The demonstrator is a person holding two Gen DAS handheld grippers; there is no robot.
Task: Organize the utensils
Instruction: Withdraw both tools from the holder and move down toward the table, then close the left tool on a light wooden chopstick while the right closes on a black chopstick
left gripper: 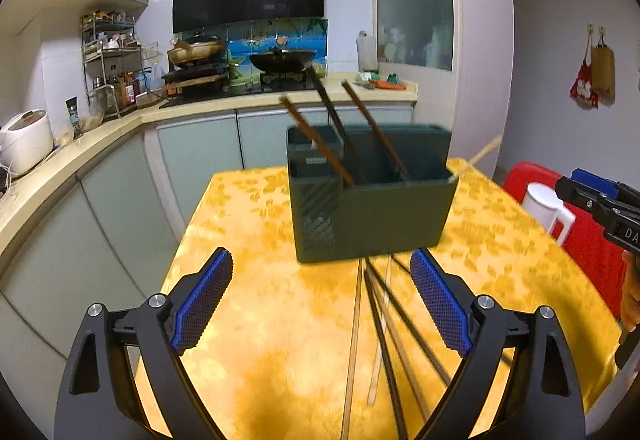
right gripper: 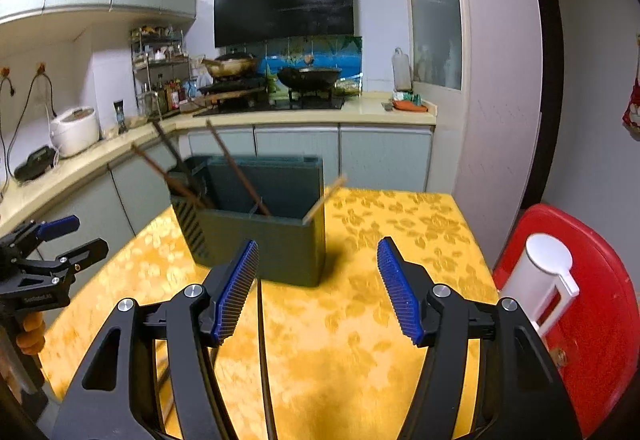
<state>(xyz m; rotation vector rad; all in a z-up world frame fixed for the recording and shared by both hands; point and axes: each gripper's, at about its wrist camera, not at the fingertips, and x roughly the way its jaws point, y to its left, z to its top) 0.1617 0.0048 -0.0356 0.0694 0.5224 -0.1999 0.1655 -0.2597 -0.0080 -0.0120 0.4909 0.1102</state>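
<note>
A dark green utensil holder [left gripper: 372, 216] stands on the yellow tablecloth [left gripper: 256, 280]; it also shows in the right wrist view [right gripper: 264, 240]. Several dark chopsticks [left gripper: 320, 144] lean in its compartments, and a pale one [left gripper: 478, 156] rests on its right corner. Several loose chopsticks [left gripper: 384, 332] lie on the cloth before the holder, between my left gripper's fingers. My left gripper [left gripper: 322, 300] is open and empty above them. My right gripper [right gripper: 318, 288] is open and empty, just in front of the holder; one chopstick [right gripper: 262, 340] lies beneath it.
A red stool [right gripper: 592, 304] with a white lidded jug [right gripper: 540, 280] stands right of the table. The kitchen counter [left gripper: 80, 144] with rice cooker, spice rack and stove with pans runs behind and to the left. The table's left edge drops to the floor.
</note>
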